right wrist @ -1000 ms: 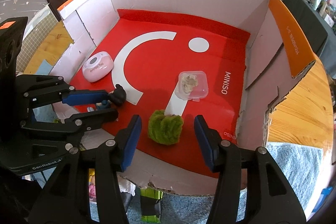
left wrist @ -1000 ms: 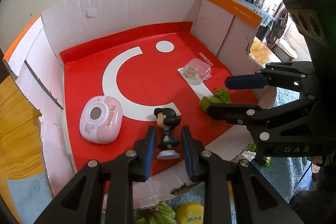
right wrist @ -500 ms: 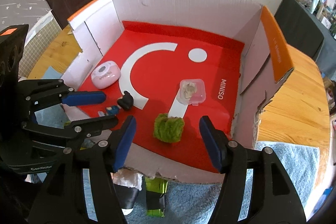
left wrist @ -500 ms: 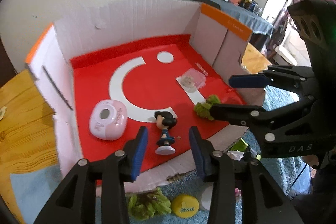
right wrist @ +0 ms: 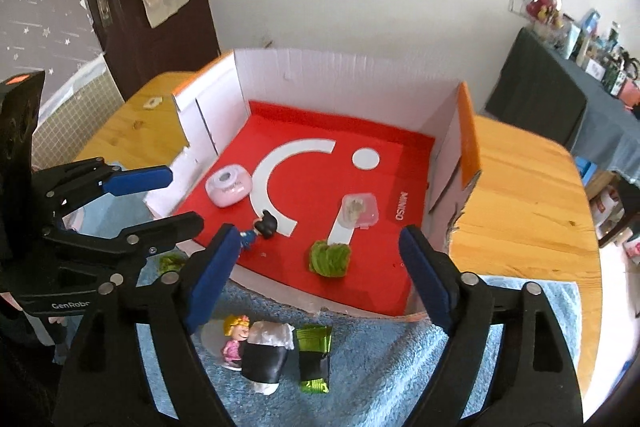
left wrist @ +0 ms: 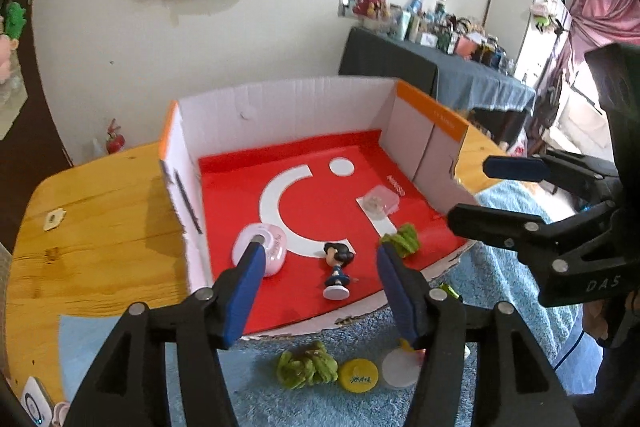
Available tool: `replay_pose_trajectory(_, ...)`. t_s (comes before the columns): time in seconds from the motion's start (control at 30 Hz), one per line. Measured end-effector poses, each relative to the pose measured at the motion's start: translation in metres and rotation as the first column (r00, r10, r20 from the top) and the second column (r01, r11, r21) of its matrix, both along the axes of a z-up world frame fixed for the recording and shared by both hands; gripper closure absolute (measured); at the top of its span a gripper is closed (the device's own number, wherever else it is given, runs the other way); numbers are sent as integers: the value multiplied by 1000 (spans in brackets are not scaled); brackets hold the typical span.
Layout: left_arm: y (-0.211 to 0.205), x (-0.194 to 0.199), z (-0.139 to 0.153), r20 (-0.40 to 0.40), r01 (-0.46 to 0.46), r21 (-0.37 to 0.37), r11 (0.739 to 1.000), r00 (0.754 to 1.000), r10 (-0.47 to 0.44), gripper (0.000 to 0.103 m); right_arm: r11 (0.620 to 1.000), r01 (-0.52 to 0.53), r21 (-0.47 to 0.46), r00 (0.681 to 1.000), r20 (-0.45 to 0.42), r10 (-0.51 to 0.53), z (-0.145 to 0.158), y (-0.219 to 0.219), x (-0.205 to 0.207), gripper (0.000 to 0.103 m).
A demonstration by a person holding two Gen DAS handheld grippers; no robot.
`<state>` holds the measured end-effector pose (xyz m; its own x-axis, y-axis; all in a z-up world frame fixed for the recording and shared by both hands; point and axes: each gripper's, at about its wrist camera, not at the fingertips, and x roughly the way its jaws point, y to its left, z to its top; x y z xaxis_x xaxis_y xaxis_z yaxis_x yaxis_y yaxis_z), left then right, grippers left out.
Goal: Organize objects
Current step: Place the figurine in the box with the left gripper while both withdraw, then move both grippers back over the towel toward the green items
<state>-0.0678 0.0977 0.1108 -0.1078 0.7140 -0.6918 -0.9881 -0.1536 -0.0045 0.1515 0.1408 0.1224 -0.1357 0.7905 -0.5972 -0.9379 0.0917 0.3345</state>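
On a wooden table (right wrist: 520, 195) stands a cardboard box (left wrist: 288, 107). The left gripper (left wrist: 320, 291) is opening, empty, above the figurine (left wrist: 338, 269). The right gripper (right wrist: 320, 267) is opening, empty; the green toy (right wrist: 330, 259) lies below it.

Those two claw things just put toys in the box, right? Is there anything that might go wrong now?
The dark-haired figurine stands on a small round base near the box's torn front edge, so a bump could topple it or knock it out. Both the left gripper and the right gripper are opening with nothing between their jaws; a finger could clip the green fuzzy toy or the figurine in passing.
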Motion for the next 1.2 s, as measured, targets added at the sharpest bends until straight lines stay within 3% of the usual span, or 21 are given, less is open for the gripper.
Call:
replay_pose_trajectory(0.17,-21,1,19,25,-11,59,998,1000,9,35,998,26,60,1000,14,-27,14,-19,-4,18)
replay_pose_trajectory(0.33,-44,11,37,-22,-22,128,991,999,26,29,991,50,125,998,29,-54,26,-40,-10,18)
replay_pose_trajectory(0.47,-64,19,46,-57,-37,179,983,997,48,25,980,85,180,994,51,-95,33,-59,-17,12)
replay_pose_trajectory(0.6,-84,25,47,-58,-55,219,974,996,70,17,966,123,228,986,82,-144,34,-78,-27,10)
replay_pose_trajectory(0.8,-109,30,31,-58,-109,247,963,990,127,5,956,158,247,979,86,-184,16,-98,-39,9)
replay_pose_trajectory(0.93,-123,32,13,-31,-139,238,961,988,151,4,956,174,237,979,61,-193,-3,-108,-44,9)
replay_pose_trajectory(1.2,-140,42,-28,-53,-174,200,964,981,188,1,961,199,191,979,9,-204,-42,-118,-56,9)
